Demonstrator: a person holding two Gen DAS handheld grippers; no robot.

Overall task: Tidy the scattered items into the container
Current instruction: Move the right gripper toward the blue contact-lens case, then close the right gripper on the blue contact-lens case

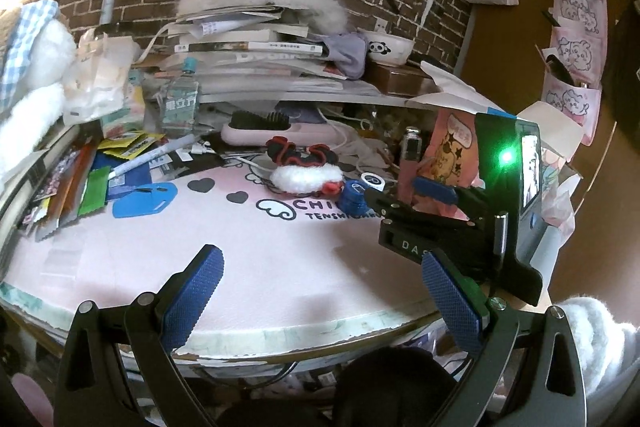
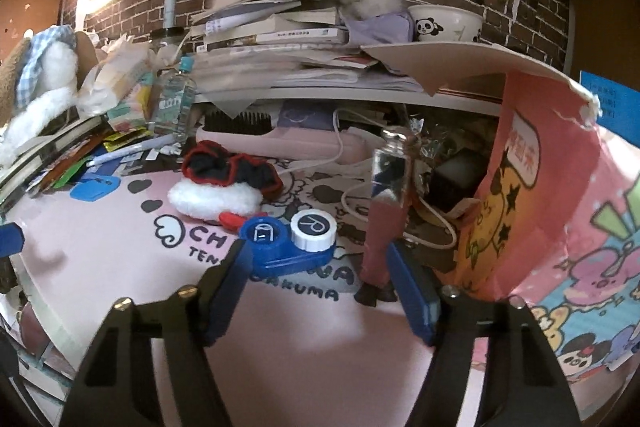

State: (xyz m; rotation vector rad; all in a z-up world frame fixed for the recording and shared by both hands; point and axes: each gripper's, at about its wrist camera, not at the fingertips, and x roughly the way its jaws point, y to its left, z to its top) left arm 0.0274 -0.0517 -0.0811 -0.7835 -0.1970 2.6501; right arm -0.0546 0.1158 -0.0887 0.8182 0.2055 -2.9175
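Note:
A blue contact-lens case [image 2: 286, 251] with one blue and one white cap lies on the pink desk mat [image 2: 112, 267]. My right gripper [image 2: 320, 253] is open around it. Its left finger sits against the case's left end; its right finger is apart from the case, beside an upright pink tube [image 2: 386, 195] with a silver cap. A white fluffy hair piece [image 2: 214, 199] and a black-and-red scrunchie [image 2: 230, 167] lie just behind. The pink cartoon paper container [image 2: 520, 187] stands at the right. In the left wrist view my left gripper [image 1: 320, 291] hangs open and empty over the mat's near edge, with the right gripper [image 1: 400, 195] at the case [image 1: 352, 197].
A pink hairbrush [image 2: 280, 139], white cables [image 2: 432, 227] and a water bottle [image 2: 176, 99] sit under a shelf stacked with books and a panda bowl [image 2: 444, 21]. Packets, a pen and a blue tag [image 2: 96, 189] crowd the left side. A brick wall stands behind.

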